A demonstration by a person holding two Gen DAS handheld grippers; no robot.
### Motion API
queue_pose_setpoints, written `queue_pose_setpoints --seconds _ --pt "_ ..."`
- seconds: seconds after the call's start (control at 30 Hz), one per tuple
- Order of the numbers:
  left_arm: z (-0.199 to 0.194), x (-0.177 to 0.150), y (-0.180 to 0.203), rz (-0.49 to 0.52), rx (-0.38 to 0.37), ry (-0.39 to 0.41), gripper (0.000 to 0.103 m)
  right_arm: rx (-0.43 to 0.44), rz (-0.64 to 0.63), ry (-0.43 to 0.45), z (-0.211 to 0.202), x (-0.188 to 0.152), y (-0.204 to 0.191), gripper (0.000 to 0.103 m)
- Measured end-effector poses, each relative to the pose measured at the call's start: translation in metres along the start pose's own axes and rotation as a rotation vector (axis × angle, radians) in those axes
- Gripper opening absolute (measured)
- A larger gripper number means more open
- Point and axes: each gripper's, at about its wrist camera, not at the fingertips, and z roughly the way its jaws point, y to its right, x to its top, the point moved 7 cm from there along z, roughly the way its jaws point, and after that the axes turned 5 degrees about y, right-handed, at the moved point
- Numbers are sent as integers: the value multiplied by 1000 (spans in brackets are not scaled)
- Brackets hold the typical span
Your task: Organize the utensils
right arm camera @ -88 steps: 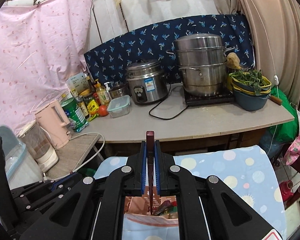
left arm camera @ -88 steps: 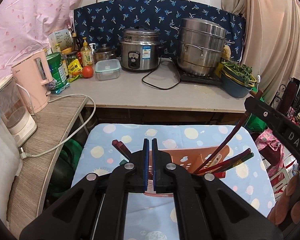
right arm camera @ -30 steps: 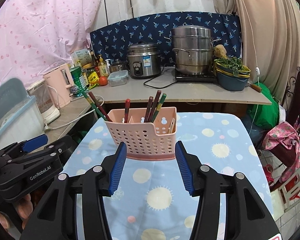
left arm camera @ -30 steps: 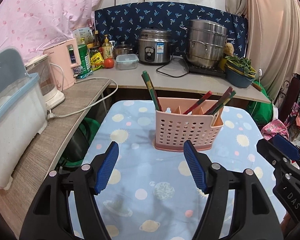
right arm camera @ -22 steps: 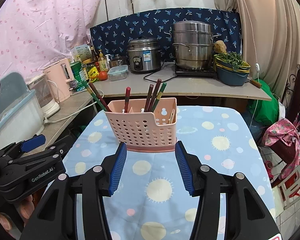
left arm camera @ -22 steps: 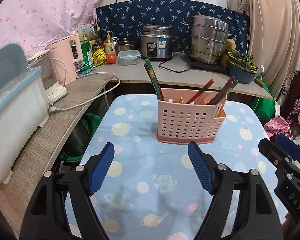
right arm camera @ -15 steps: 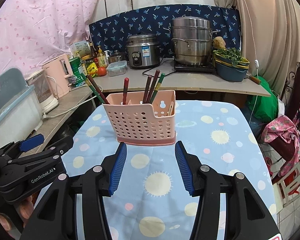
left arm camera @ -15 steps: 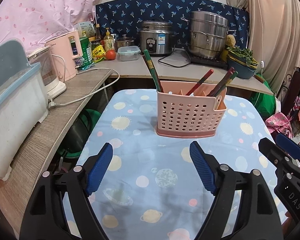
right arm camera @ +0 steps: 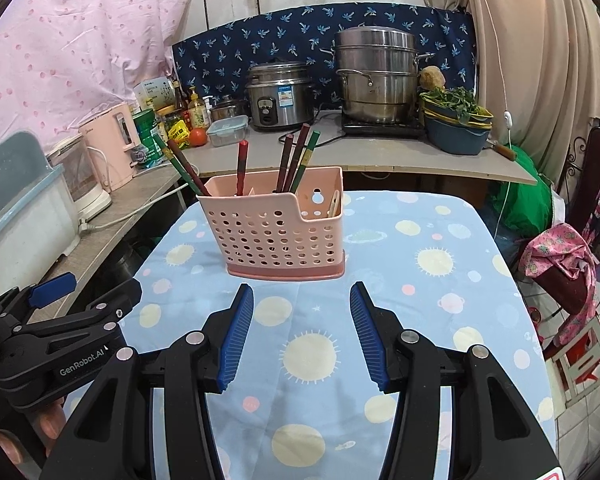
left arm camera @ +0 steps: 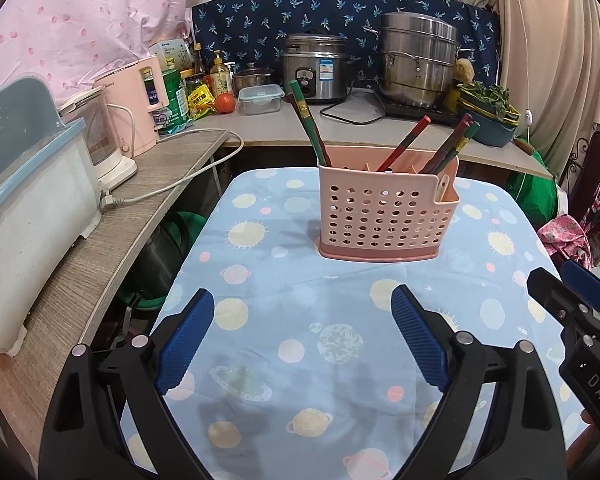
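Looking through the left wrist view: left tongs [left arm camera: 302, 334] widening at this moment, nothing between the blue pads [left arm camera: 186, 342], hanging over bare cloth in front of the pink basket [left arm camera: 384, 216]. Standing upright on the planet-print worktop [left arm camera: 260, 280], well apart from the tongs, probably so placed to let both hands reach it from the near side. Leaning inside the basket, red and green chopsticks [left arm camera: 310, 126], fanned to the left and right because the compartments are wider than the sticks. Visible at the right edge of the basket's side, only the tip of the right tongs [left arm camera: 572, 300].

Turning to the right wrist view: right tongs [right arm camera: 302, 336] released, half spread, empty, also in front of the basket [right arm camera: 276, 232] and not touching it. Sorted into separate compartments, the chopsticks [right arm camera: 242, 166], tips down for stable standing. Seen to the left of the basket, the left tongs [right arm camera: 60, 320], held by a hand [right arm camera: 40, 424]. Lying loose on the cloth [right arm camera: 440, 288] around the basket, no utensil, so probably the sorting finished, as a judgement only.
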Motion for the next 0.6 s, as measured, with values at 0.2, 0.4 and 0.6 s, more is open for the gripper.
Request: queue_pose_setpoints --seconds 0.2,0.4,0.6 --pt "2 -4 -2 1 8 -13 87 4 11 -6 1 -6 1 59" --pt "3 -7 -4 2 17 -18 89 5 13 -14 2 -11 3 66" --pt "5 -9 -6 5 29 -22 92 -5 14 -19 3 -13 4 73"
